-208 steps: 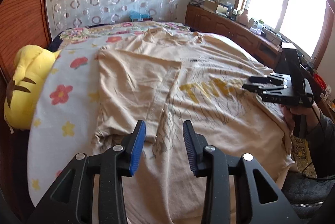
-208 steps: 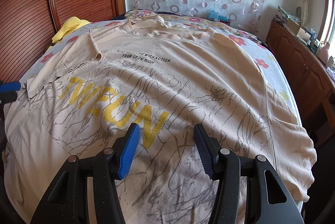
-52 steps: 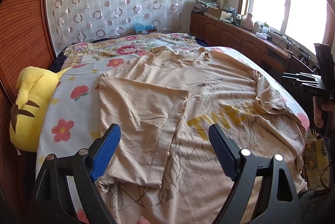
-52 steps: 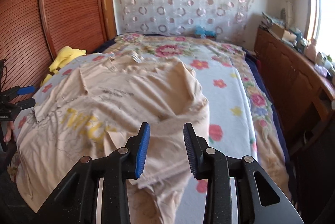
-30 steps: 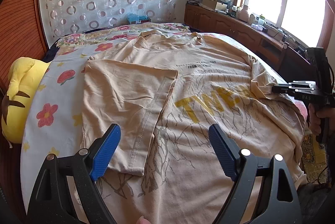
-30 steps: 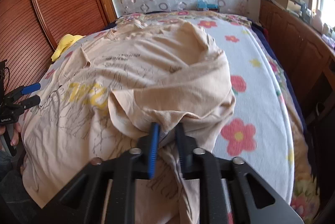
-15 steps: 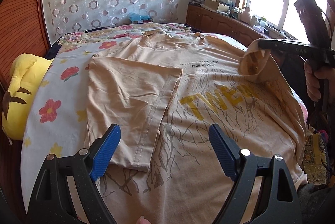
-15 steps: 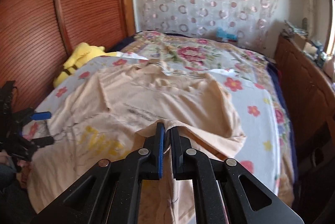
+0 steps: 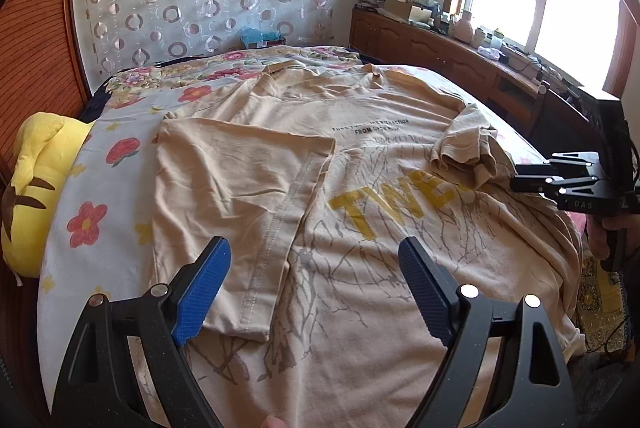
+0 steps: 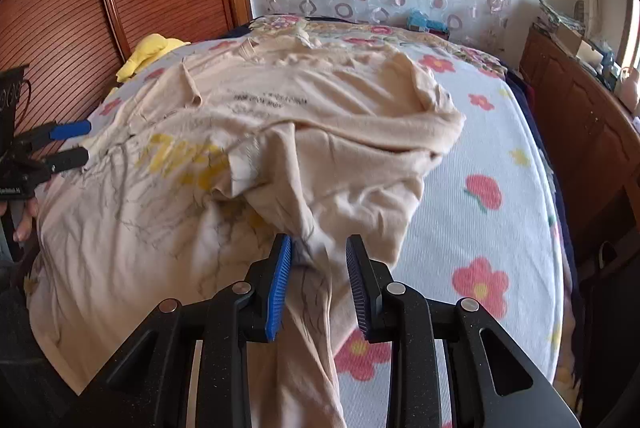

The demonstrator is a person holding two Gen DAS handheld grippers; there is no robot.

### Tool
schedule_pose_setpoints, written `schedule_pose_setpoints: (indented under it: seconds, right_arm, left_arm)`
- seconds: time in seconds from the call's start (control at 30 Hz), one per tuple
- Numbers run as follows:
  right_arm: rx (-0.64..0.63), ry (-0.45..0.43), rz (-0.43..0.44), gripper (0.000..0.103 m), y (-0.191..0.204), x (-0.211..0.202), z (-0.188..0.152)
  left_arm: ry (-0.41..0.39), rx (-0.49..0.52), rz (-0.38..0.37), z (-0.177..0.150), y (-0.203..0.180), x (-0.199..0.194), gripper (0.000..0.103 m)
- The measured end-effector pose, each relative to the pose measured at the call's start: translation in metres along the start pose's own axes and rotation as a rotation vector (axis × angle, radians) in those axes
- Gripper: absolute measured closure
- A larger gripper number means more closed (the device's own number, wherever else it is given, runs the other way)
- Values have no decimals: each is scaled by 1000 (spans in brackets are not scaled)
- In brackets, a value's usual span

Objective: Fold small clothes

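Two views. Left wrist: my left gripper (image 9: 314, 286) is hovering wide, gripping nothing, over the beige printed cotton T-shirt (image 9: 360, 228) lying on the floral bedsheet (image 9: 92, 196), one sleeve folded in. Right wrist: my right gripper (image 10: 318, 282) is opening its jaws, bunched shirt fabric still lying between them.

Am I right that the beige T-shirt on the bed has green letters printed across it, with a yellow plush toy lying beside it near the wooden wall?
Not quite: the letters on the beige T-shirt are yellow, not green, as the left wrist view shows. The rest holds: it lies on the bed, with the yellow plush toy beside it near the wooden wall.
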State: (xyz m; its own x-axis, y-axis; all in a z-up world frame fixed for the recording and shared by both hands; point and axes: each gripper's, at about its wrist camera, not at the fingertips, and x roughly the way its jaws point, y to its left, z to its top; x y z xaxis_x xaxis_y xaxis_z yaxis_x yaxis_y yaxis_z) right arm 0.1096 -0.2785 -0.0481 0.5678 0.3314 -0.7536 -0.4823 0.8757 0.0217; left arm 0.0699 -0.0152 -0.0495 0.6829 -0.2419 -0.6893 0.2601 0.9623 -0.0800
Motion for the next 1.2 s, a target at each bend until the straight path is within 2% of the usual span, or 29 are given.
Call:
schedule_pose_setpoints:
  seconds: [0.1, 0.13, 0.17, 0.27, 0.43, 0.53, 0.73, 0.8, 0.9, 0.97, 1.03, 1.1, 1.2]
  right_arm:
    - [-9, 6, 9, 74, 0, 1, -4]
    - [-21, 1, 4, 89, 0, -2, -6]
    - [-33, 0, 7, 98, 1, -5, -8]
    - [-45, -21, -33, 100, -1, -16, -15]
    - [-20, -55, -111, 100, -13, -63, -38]
    - [14, -51, -101, 99, -20, -73, -49]
    - [72, -90, -94, 77, -28, -79, -52]
    - [95, -106, -106, 76, -30, -77, -53]
    - [128, -98, -102, 76, -27, -65, -60]
    - [135, -91, -93, 76, -25, -58, -64]
    - [150, -91, -108, 76, -27, -55, -67]
    - [173, -97, -118, 76, -30, -53, -70]
    - [195, -104, -101, 76, -35, -51, -72]
  left_arm:
    - [-1, 9, -5, 3, -5, 1, 17]
    - [-1, 10, -6, 3, -6, 1, 17]
    - [-2, 12, -8, 4, -6, 1, 17]
    - [-1, 17, -14, 9, -10, 2, 17]
    - [-12, 56, -43, 22, -25, 0, 17]
    - [-13, 91, -81, 36, -43, 5, 17]
    - [-5, 181, -156, 57, -86, 17, 17]
    - [17, 208, -203, 63, -103, 26, 17]
    - [61, 251, -279, 68, -130, 45, 31]
    - [90, 294, -319, 68, -149, 55, 47]
    - [120, 333, -347, 67, -165, 63, 57]
    - [151, 373, -373, 63, -183, 73, 62]
    - [190, 399, -375, 61, -195, 86, 69]
